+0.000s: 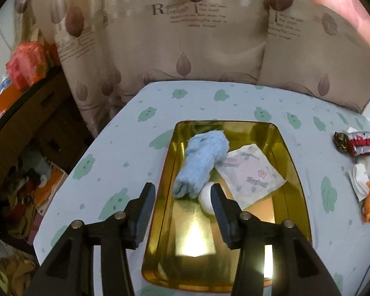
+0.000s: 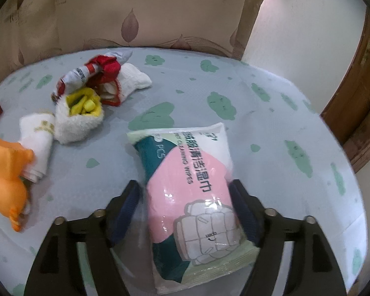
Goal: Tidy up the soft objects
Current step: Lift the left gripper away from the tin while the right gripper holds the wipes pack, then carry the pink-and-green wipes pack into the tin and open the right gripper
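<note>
The left hand-held gripper [image 1: 182, 207] hangs over the near end of the gold tray [image 1: 293, 180], jaws spread and empty. In the middle of that frame the tray holds a fluffy blue cloth [image 1: 202, 162], a flat wipe sachet [image 1: 249, 172] and a small white ball [image 1: 206, 197] just behind the right finger.

Over in the right wrist view, the right hand-held gripper [image 2: 185, 209] straddles the pack of cleaning wipes [image 2: 192, 187] lying on the flowered surface [image 2: 271, 128]. Its jaws stand wide either side of the pack, the right one close against it, the left one apart, so nothing is gripped.

The pack looks like the item in hand. The next move calls for closing on its soft sides, firmly enough not to slip.

At the left of that frame wait an orange plush toy [image 2: 7, 180], a rolled white towel [image 2: 37, 143] and a fleecy white pouch [image 2: 79, 120].
</note>
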`<state>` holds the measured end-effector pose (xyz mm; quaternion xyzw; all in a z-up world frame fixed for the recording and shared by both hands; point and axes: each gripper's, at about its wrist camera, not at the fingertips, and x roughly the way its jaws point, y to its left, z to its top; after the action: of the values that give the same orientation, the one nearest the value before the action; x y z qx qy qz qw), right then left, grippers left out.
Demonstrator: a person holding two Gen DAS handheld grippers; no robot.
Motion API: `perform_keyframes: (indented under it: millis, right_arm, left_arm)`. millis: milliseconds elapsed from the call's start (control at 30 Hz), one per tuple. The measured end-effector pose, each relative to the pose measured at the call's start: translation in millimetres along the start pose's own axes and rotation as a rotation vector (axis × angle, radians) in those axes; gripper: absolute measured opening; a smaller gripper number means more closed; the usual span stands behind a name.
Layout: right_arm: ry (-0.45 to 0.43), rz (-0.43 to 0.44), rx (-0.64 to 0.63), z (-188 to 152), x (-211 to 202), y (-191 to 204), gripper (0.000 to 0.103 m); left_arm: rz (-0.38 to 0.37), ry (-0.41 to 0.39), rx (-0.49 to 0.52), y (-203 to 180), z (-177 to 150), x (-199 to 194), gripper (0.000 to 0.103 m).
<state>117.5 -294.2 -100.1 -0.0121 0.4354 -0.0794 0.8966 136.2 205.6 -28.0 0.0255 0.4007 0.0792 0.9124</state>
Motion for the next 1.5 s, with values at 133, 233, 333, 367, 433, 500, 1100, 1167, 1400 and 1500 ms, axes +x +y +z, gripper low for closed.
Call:
perform_keyframes:
  millis: [133,233,333,367,433,500,1100,1167,1400,1500]
  right_arm:
    - [0.004,0.034,0.046,3,0,-4,0.083]
    - [0.006,0.015,0.065,7,1,-7,0.062]
    - [0.016,0.013,0.064,9,1,-7,0.06]
    - [0.017,0.002,0.052,9,0,-5,0.059]
    - [0.009,-0.009,0.048,8,-2,-2,0.054]
    - [0.007,-0.012,0.057,7,-6,-1,0.053]
    - [-0.145,0.154,-0.033,65,-91,85,0.052]
    - [-0.145,0.233,-0.078,69,-97,121,0.052]
    - [-0.116,0.433,-0.248,68,-106,241,0.052]
    - [-0.104,0.502,-0.297,64,-110,285,0.052]
  left_arm:
    - [0.002,-0.023,-0.049,13,-12,-7,0.048]
    - [0.019,-0.037,-0.055,20,-18,-9,0.048]
    - [0.029,-0.042,-0.058,26,-23,-7,0.048]
    - [0.03,-0.037,-0.058,28,-23,-6,0.048]
    - [0.025,-0.04,-0.069,31,-26,-6,0.048]
    - [0.008,-0.037,-0.082,34,-26,-6,0.048]
    - [0.059,-0.035,-0.208,64,-27,-2,0.051]
    - [0.071,-0.034,-0.222,68,-27,-2,0.051]
    - [0.099,-0.039,-0.276,82,-27,-2,0.051]
    - [0.105,-0.025,-0.298,87,-28,1,0.051]
